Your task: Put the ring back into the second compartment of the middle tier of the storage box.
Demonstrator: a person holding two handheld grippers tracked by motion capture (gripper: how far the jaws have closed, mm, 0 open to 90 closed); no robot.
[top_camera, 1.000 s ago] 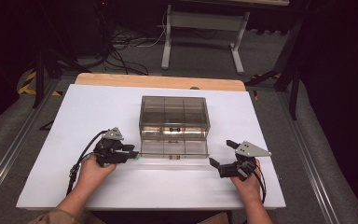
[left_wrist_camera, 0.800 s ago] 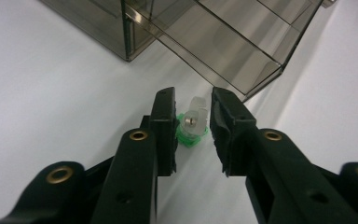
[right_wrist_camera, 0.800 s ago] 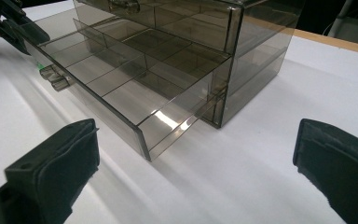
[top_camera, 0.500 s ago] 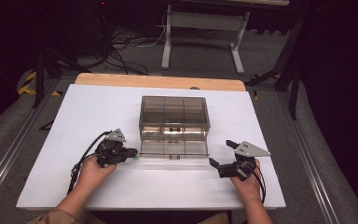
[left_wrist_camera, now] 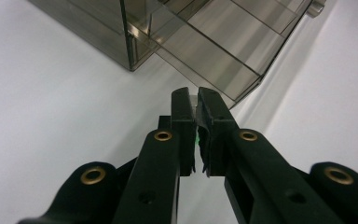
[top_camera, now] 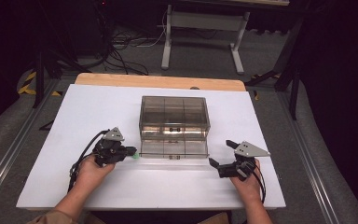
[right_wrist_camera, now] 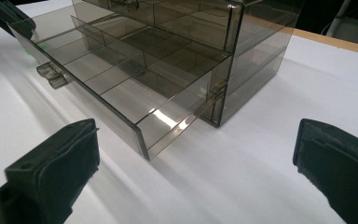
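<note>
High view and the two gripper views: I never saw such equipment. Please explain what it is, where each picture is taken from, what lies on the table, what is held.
No machine: a person holds a two-jaw gripper in each hand. The high view looks down from above; each gripper view comes from a camera riding on that gripper. On the white table stands a smoky clear drawer cabinet, its bottom drawer pulled out. The left gripper is shut at the drawer's front corner; the right gripper is open and empty.
</note>
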